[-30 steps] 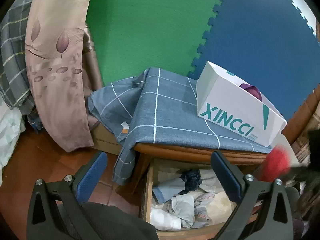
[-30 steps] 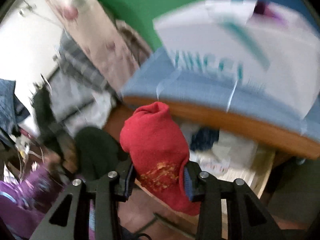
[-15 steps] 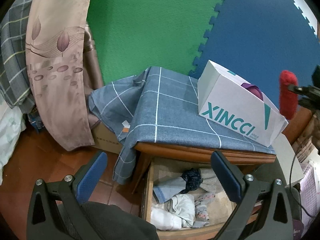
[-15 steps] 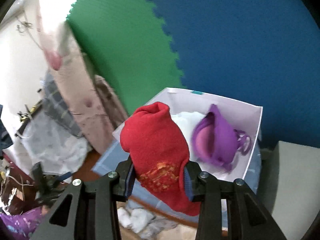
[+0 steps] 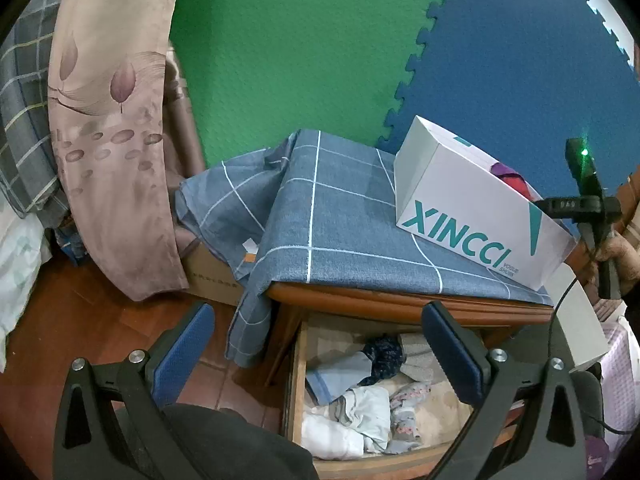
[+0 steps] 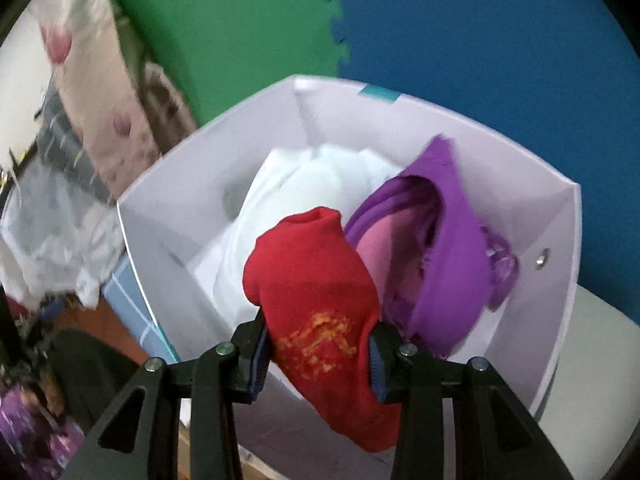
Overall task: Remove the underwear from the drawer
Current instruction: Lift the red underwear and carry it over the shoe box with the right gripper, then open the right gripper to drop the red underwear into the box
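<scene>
From the left wrist, the left gripper (image 5: pixel 318 350) has its jaws wide open and holds nothing. Below it the wooden drawer (image 5: pixel 294 376) is pulled out, with crumpled clothes (image 5: pixel 372 404) inside. A blue checked cloth (image 5: pixel 332 220) covers the stand, and a white box (image 5: pixel 472 220) sits on top. Green and blue foam mats (image 5: pixel 304 48) cover the wall.

From the right wrist, the right gripper (image 6: pixel 318 350) squeezes red underwear (image 6: pixel 316 292) over the white box, where purple underwear (image 6: pixel 440 256) lies.

Open drawer (image 5: pixel 298 364) of clothes, white box (image 5: pixel 460 216) above, spread fingers (image 5: pixel 184 354)
</scene>
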Demonstrator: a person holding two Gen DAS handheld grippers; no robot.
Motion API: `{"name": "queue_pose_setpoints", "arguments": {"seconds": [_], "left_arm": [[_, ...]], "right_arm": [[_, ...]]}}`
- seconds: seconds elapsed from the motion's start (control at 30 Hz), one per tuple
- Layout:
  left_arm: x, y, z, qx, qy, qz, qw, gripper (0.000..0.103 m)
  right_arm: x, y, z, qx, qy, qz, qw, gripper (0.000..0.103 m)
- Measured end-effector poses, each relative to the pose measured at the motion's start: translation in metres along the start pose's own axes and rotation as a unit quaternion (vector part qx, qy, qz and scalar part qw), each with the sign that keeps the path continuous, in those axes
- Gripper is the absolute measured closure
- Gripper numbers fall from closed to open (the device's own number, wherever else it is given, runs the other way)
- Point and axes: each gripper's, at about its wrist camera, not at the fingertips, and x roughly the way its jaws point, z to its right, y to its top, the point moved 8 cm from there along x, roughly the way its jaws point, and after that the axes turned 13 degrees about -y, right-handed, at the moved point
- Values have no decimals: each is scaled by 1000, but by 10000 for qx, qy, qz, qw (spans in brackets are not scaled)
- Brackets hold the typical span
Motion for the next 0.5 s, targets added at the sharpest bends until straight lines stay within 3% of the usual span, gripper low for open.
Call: {"name": "queue_pose_setpoints", "arguments": {"seconds": [0.13,0.27,0.5], "left_arm": [[0,1,0,16,4,-6,10000,1],[0,0,0,8,7,-5,10000,1],[0,0,0,31,16,-3,10000,1]], "right_arm": [[3,-4,3,127,71,-59,9999,63],[4,-8,10,267,93,-142,9995,56],[-19,-9,14,290,10,198,9994,49]]}}
